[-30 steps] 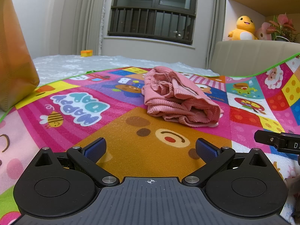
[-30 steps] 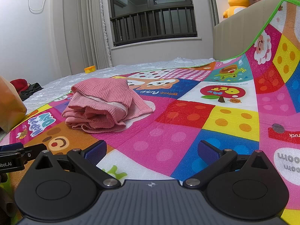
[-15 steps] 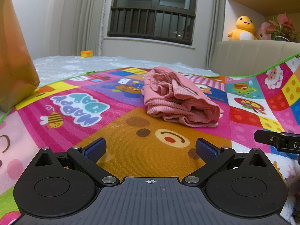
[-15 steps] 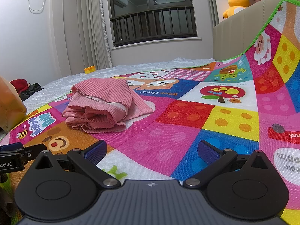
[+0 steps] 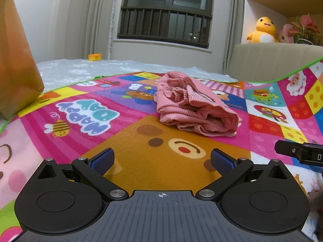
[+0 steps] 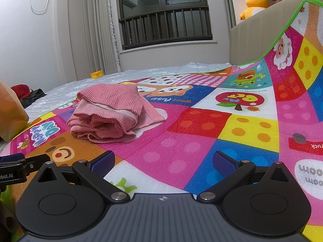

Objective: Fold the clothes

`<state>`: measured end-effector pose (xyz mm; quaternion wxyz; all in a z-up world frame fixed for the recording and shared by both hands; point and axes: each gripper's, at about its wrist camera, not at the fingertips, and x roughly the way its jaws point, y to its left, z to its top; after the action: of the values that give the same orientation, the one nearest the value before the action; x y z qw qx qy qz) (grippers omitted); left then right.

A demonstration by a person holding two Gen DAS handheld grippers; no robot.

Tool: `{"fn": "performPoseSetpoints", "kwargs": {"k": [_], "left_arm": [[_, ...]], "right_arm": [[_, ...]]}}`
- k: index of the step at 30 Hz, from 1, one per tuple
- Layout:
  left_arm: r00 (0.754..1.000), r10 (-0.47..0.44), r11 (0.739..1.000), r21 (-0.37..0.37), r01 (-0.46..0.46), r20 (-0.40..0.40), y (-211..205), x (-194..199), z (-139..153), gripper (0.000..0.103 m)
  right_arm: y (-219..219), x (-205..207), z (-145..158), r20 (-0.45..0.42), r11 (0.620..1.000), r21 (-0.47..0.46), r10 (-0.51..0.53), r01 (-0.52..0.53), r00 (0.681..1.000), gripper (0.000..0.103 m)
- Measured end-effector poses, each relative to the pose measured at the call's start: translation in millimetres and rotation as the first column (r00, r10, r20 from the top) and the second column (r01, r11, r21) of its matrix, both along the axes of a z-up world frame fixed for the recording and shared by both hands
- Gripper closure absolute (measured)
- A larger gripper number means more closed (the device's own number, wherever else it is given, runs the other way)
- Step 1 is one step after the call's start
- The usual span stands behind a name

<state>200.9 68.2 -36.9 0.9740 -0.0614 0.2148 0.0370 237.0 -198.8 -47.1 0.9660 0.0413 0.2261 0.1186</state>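
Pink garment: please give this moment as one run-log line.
pink garment: folded on play mat | left gripper: open, empty | right gripper: open, empty

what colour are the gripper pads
Blue, on black fingers; the pads show best in the left wrist view.

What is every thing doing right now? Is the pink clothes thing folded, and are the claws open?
Pink garment: folded into a lumpy bundle, lying on the mat, nothing touching it.
Left claw: open, empty, low over the mat, short of the garment.
Right claw: open, empty, low over the mat.
Play mat: spread flat, far edge turned up against the headboard.
Window: shut, dark outside.
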Motion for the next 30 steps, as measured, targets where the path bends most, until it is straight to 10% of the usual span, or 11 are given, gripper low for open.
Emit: {"fn": "performPoseSetpoints", "kwargs": {"k": [30], "left_arm": [[0.999, 0.047, 0.998, 0.036, -0.047, -0.004, -6.2, -5.4, 22.0, 0.000]], "right_arm": [[-18.4, 11.5, 19.7, -0.060, 0.989, -0.147, -0.024, 0.015, 0.998, 0.000]]}}
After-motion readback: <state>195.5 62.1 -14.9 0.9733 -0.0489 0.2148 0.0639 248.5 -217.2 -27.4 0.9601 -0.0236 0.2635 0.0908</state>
